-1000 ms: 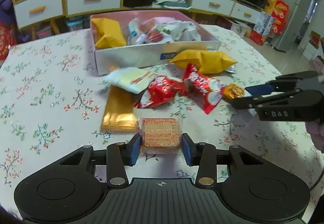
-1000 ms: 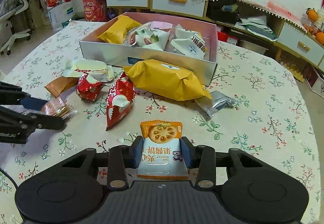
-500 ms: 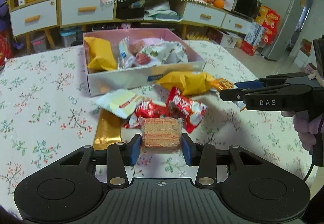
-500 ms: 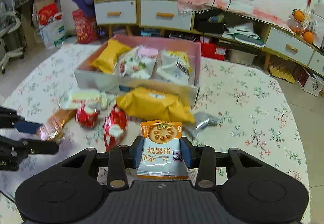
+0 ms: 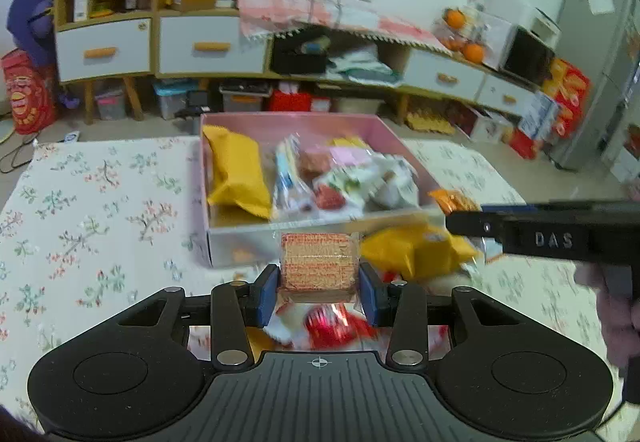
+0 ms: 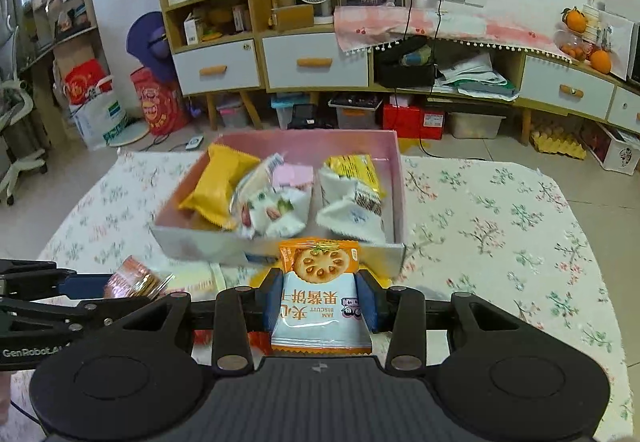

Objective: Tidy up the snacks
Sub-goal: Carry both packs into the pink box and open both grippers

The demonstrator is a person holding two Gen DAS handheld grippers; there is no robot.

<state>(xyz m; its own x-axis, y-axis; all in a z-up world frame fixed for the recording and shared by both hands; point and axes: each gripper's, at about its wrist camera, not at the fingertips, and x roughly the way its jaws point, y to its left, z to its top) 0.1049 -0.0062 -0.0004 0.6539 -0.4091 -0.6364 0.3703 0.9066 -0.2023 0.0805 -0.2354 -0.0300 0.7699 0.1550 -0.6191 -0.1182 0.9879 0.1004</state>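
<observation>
My left fingers (image 5: 319,292) clamp a cracker pack (image 5: 318,261); my right fingers (image 6: 320,300) pinch a jam biscuit packet (image 6: 320,294) above the bench (image 6: 500,226).

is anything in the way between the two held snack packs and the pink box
Nothing visible blocks either. The left gripper holds the cracker pack and the right gripper holds the jam biscuit pack, both raised before the pink box's near wall. Only that wall must be cleared; bare floor shows in the box's front left corner.
</observation>
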